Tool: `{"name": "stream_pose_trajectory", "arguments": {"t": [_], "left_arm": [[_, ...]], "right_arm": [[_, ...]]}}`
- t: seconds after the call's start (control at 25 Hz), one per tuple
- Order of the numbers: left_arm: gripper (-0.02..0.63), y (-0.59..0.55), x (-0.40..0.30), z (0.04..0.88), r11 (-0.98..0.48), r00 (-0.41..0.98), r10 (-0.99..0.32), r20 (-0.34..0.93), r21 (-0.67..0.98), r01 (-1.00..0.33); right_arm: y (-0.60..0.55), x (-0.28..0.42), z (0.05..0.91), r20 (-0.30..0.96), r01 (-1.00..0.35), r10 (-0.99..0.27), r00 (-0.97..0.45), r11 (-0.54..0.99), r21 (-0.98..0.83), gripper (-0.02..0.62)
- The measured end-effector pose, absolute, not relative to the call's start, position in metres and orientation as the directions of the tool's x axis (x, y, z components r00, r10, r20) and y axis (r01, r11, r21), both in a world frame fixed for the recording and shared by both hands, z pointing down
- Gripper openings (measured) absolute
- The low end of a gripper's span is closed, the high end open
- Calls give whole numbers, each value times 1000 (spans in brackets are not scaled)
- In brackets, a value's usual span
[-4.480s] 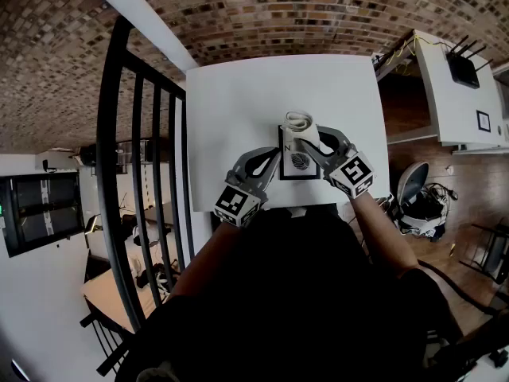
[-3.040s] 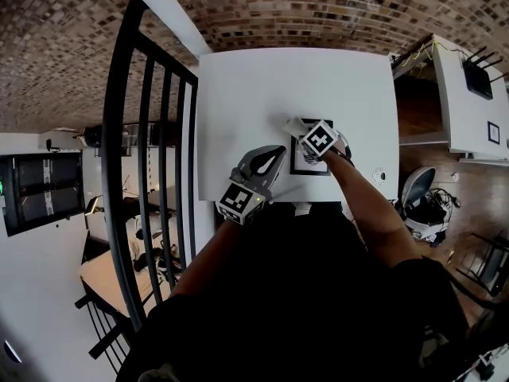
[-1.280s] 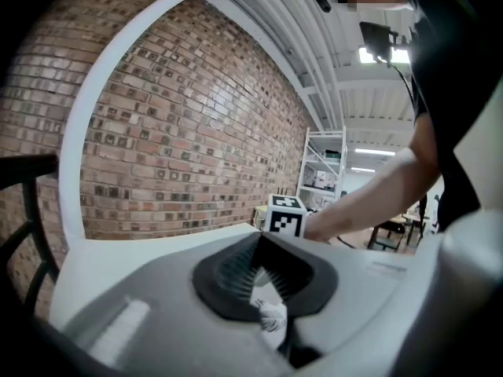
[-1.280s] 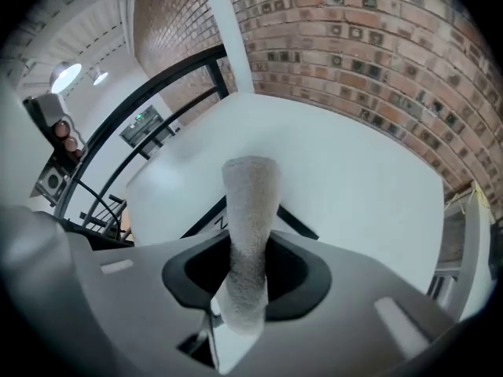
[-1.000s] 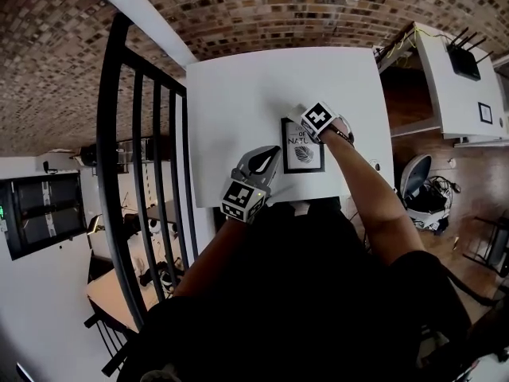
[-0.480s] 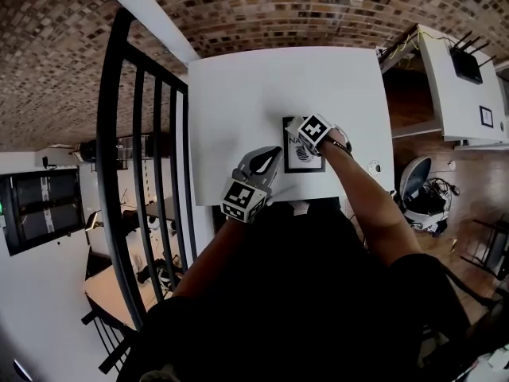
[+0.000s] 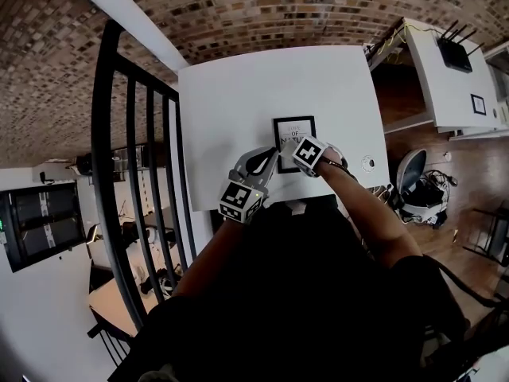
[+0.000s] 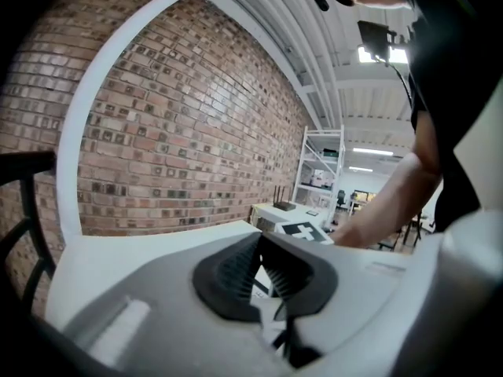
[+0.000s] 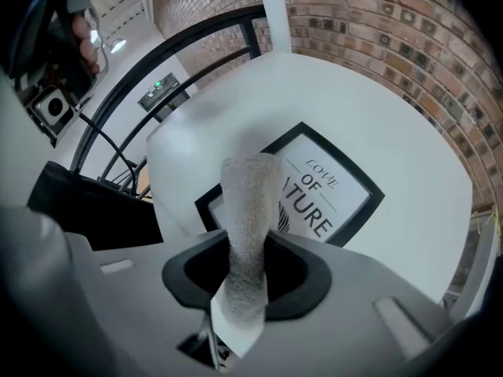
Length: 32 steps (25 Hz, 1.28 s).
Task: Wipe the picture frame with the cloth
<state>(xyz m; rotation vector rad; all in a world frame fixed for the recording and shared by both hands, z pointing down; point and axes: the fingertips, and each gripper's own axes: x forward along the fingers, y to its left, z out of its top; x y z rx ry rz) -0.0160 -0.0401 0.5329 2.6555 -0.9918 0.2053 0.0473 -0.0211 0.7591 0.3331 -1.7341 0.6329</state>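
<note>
- Desk (image 7: pixel 238 94): white, square-topped, set against a brick wall (image 7: pixel 262 6); a black railing (image 7: pixel 127 173) runs along its left side.
- Picture frame (image 7: pixel 294 131): black-edged with a white print lettered "OF NATURE"; lies flat on the near half of the desk, right of centre, long side running away from the person.
- Right claw (image 9: pixel 246 265): clamped on the cloth, and poised over the near part of the frame with its marker cube facing up.
- Cloth (image 9: pixel 250 210): pale and nubbly, folded into a narrow strip. It rises from between the right claw's jaws, and its free end is over the print near the frame's left border.
- Right arm: bare forearm reaching in from the lower right across the near edge of the desk, wrist turned inward so the claw points left across the frame.
- Left claw (image 7: pixel 269 159): jaws drawn together at the tips with nothing between them. It points away from the person, tips just beside the frame's lower left edge; contact with the frame cannot be made out.
- Left arm: forearm extended straight ahead from the torso, with the marker cube at the desk's near edge.
- Torso: dark clothing fills the lower part of the head view.
</note>
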Motion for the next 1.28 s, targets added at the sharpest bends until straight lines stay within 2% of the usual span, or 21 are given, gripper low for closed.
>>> {"name": "stream_pose_trajectory", "arguments": {"t": [0.36,0.72,0.92,1.28], "left_arm": [[0,-36,-4,532,-736,772,-596,223,234,-635],[0,-34,-5,536,-736,770,-593,236,228,-637],[0,-30,-8,538,-726,761,-597,255,233,-648],[0,-29,-24,543,-697,734,-628,260,233,-679]], "right_arm": [[12,50,746,924,-501,169,-342,800,-331,109],[-86,105,740,943,-720,-65,-326,664,-203,110],[-132,117,744,951,-779,-117,-287,606,-161,110],[-121,120,770,975,-768,-25,-223,620,-160,110]]}}
